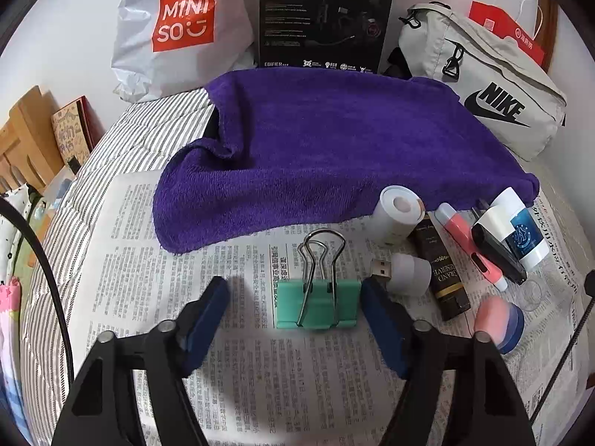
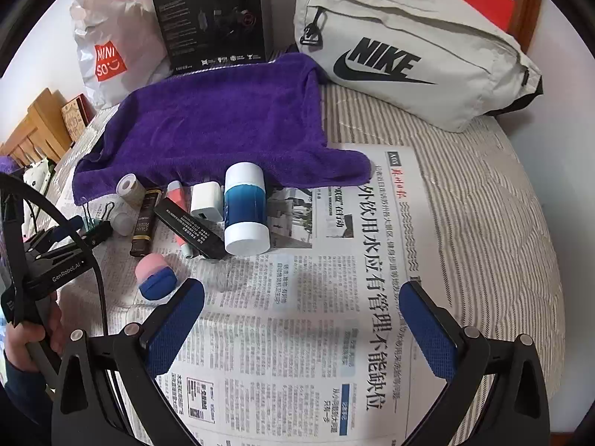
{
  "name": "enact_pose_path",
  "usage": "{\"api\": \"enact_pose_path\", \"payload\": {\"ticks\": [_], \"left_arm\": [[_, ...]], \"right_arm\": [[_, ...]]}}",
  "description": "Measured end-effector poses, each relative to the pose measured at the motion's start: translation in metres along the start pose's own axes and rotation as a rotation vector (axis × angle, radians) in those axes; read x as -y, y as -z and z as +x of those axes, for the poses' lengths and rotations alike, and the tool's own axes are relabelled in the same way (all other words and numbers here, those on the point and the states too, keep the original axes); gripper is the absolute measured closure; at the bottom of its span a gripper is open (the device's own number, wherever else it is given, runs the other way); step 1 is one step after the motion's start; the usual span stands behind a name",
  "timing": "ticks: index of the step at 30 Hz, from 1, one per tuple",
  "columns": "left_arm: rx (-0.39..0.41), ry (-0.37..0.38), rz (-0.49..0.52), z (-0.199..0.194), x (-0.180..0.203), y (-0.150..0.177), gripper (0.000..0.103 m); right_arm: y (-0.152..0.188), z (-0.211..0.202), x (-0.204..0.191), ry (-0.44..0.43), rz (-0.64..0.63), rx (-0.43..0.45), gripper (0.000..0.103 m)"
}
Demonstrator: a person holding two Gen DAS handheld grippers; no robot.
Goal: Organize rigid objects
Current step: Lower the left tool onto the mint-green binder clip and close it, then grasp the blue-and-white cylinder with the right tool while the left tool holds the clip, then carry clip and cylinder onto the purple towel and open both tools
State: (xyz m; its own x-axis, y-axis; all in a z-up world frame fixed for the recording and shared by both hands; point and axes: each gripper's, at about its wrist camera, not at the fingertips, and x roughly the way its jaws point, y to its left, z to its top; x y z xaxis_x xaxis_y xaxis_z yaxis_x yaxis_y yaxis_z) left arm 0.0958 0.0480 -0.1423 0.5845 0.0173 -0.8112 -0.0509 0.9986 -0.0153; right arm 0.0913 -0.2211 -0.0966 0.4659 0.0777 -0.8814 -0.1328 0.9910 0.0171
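Observation:
A green binder clip lies on the newspaper between the fingers of my open left gripper, nearer the right finger. Right of it lie a grey-capped USB stick, a white roll, a dark brown tube, a pink pen, a black stick, a blue-and-white bottle and a pink-and-blue piece. My right gripper is open and empty over the newspaper, in front of the bottle, a white charger and the pink-and-blue piece.
A purple towel covers the bed behind the objects. A Nike bag, a black box and a Miniso bag stand at the back by the wall. Striped bedding extends right. Wooden items sit left.

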Motion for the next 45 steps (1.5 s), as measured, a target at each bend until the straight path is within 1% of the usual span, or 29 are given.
{"api": "enact_pose_path", "payload": {"ticks": [1,2,3,4,8,12,14,16,21,26,29,30,32,33,34,40,42,45], "left_arm": [[0.005,-0.007,0.009,0.0,0.001,0.0,0.043],[0.012,-0.007,0.014,-0.002,0.001,0.0,0.054],[0.012,0.003,0.017,-0.002,0.0,0.0,0.061],[0.012,0.008,0.017,-0.003,0.0,0.0,0.063],[0.017,0.028,0.012,-0.004,-0.003,0.001,0.064],[0.016,0.034,0.019,-0.004,-0.004,0.002,0.064],[0.012,0.036,0.021,-0.004,-0.004,0.002,0.064],[0.007,0.034,0.024,-0.003,-0.003,0.001,0.064],[0.0,0.032,0.027,-0.002,-0.003,0.0,0.064],[-0.007,0.036,0.028,-0.002,-0.003,-0.001,0.064],[-0.005,0.033,0.032,-0.002,-0.003,0.0,0.064],[-0.004,0.032,0.032,-0.002,-0.002,0.0,0.064],[-0.004,0.036,0.031,-0.002,-0.003,0.0,0.064],[-0.004,0.038,0.029,-0.002,-0.003,0.0,0.064],[-0.005,0.039,0.028,-0.002,-0.004,0.0,0.064],[-0.002,0.028,0.037,-0.002,-0.004,0.001,0.064],[-0.005,0.037,0.034,-0.001,-0.004,0.0,0.064],[-0.013,0.058,0.012,-0.003,-0.009,-0.001,0.064]], "right_arm": [[-0.001,0.001,-0.001,-0.003,-0.004,0.001,0.0],[-0.003,0.004,-0.002,-0.004,-0.008,0.001,0.0],[-0.005,0.006,-0.002,-0.004,-0.011,0.0,0.0],[-0.008,0.009,-0.003,-0.004,-0.012,0.003,0.0],[-0.02,0.022,-0.002,-0.035,0.0,0.007,0.001],[-0.036,0.038,-0.008,-0.06,-0.021,0.005,0.004],[-0.043,0.045,-0.013,-0.064,-0.05,-0.006,0.009],[-0.047,0.053,-0.018,-0.067,-0.081,-0.018,0.018],[-0.051,0.069,-0.023,-0.063,-0.126,-0.042,0.03],[-0.057,0.078,-0.022,-0.089,-0.138,-0.048,0.036],[-0.063,0.085,-0.023,-0.112,-0.147,-0.056,0.044],[-0.064,0.089,-0.023,-0.123,-0.147,-0.066,0.049],[-0.064,0.089,-0.025,-0.116,-0.156,-0.062,0.051],[-0.064,0.088,-0.027,-0.124,-0.164,-0.064,0.06],[-0.064,0.087,-0.027,-0.137,-0.168,-0.069,0.066],[-0.065,0.09,-0.029,-0.128,-0.162,-0.058,0.066],[-0.065,0.088,-0.026,-0.131,-0.152,-0.062,0.066],[-0.066,0.082,-0.018,-0.109,-0.15,-0.057,0.067]]}}
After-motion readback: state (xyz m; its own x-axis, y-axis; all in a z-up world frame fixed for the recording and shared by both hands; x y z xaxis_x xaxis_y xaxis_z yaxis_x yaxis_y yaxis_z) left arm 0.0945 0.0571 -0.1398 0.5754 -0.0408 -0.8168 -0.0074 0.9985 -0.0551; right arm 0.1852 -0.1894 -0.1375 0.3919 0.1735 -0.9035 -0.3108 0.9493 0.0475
